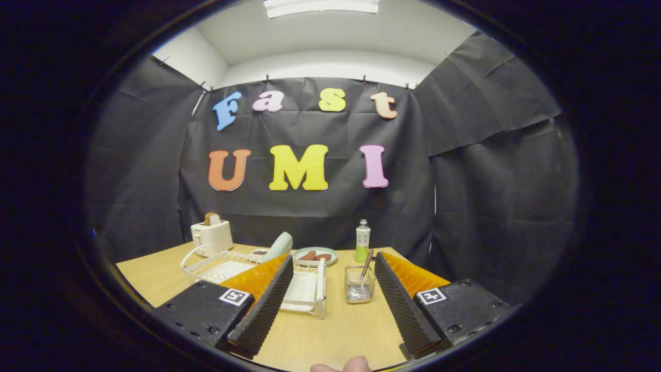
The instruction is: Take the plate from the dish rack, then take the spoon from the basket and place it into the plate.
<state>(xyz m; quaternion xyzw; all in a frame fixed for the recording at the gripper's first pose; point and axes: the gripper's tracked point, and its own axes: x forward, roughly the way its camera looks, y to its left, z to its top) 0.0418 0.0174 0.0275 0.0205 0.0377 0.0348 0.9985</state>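
Note:
A pale green plate [279, 246] stands on edge in the white wire dish rack [217, 266], beyond my left finger. A small wire basket [359, 284] stands on the wooden table between my two fingers, a little ahead of them. A spoon [366, 264] leans in it, handle up. My gripper [333, 268] is open, its fingers spread wide with nothing between them, held above the near part of the table.
A white toaster [211, 235] with bread in it stands behind the rack. A second plate [315, 256] with brown food lies farther back, next to a green bottle [362, 241]. A fingertip [342, 365] shows near the table's front edge.

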